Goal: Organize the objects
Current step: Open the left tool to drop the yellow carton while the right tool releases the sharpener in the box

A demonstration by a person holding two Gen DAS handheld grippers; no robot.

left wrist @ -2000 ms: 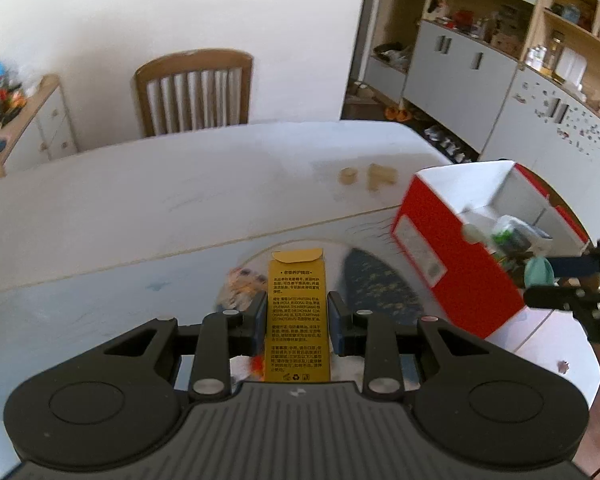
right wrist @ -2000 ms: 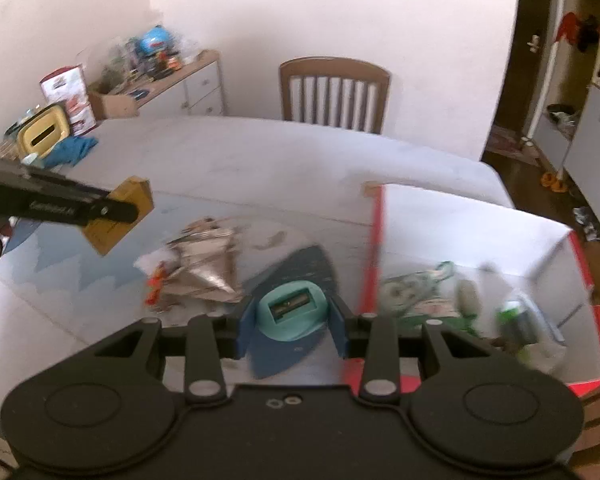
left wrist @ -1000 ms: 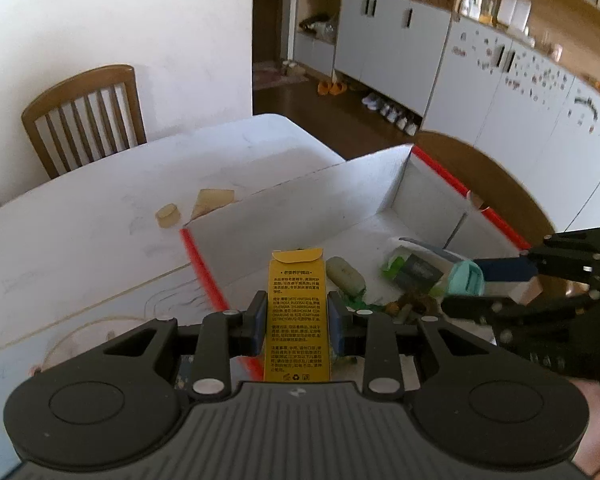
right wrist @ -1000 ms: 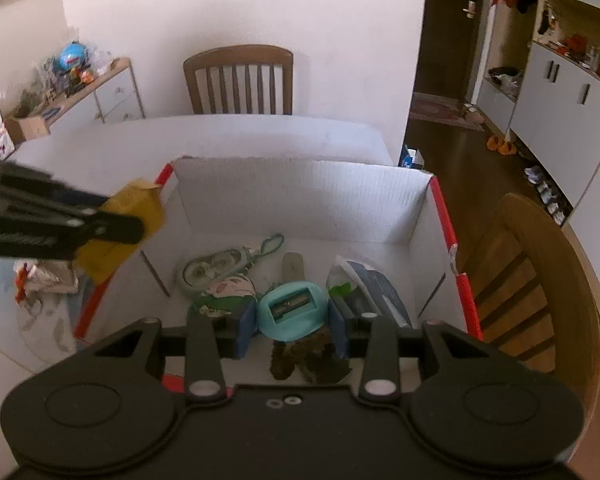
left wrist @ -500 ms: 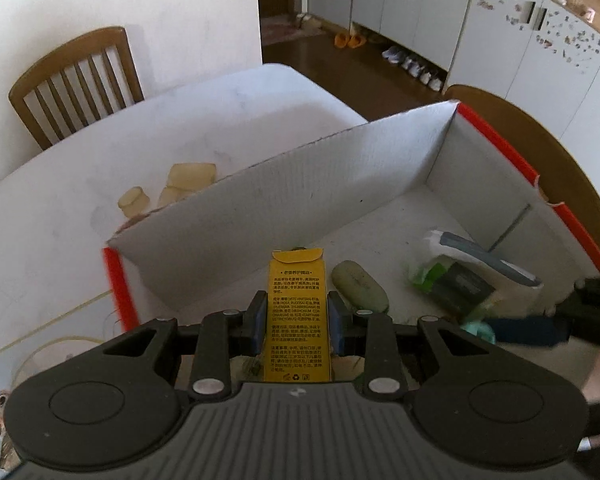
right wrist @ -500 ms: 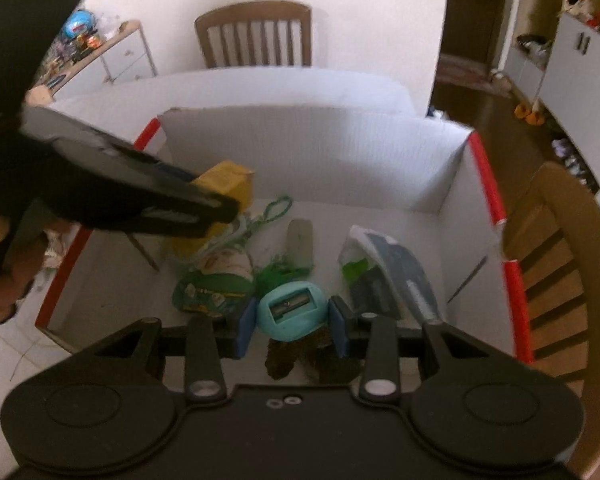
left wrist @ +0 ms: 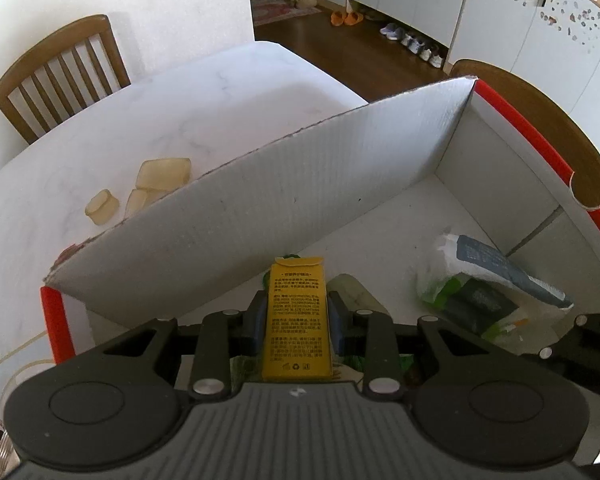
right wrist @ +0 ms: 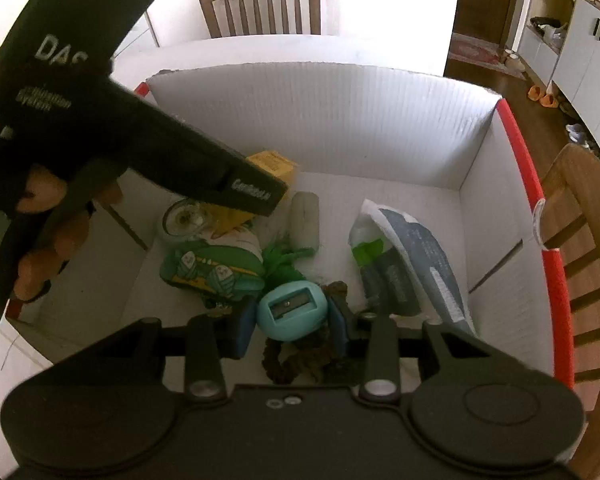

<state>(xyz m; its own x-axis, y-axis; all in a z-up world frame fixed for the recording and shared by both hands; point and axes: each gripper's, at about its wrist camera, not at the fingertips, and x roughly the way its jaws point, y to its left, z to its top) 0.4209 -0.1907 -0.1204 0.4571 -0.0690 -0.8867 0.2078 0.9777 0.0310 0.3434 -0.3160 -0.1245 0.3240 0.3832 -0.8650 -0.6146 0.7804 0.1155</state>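
Drop-off step: left gripper (left wrist: 297, 322) clamps yellow carton (left wrist: 297, 316), right gripper (right wrist: 291, 320) clamps teal sharpener (right wrist: 292, 312), both over the box (right wrist: 320, 108); next, lower and open jaws.

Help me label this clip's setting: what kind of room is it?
Likely a home dining area: a wooden chair at a white table, white cabinets, shoes on the floor.

The box (right wrist: 312, 120) is open on top, but its tall back wall (left wrist: 260, 208) and red-edged side wall (right wrist: 540, 240) hem in the inside. The floor's middle is crowded: a green pouch (right wrist: 212, 268), a pale tube (right wrist: 306, 218), a grey-blue packet (right wrist: 412, 256) and a dark clump (right wrist: 296, 364) lie close together. Bare floor shows along the back wall and in the far right corner (left wrist: 440, 216). The left gripper (right wrist: 256, 196) reaches in from the left, over the pouch.
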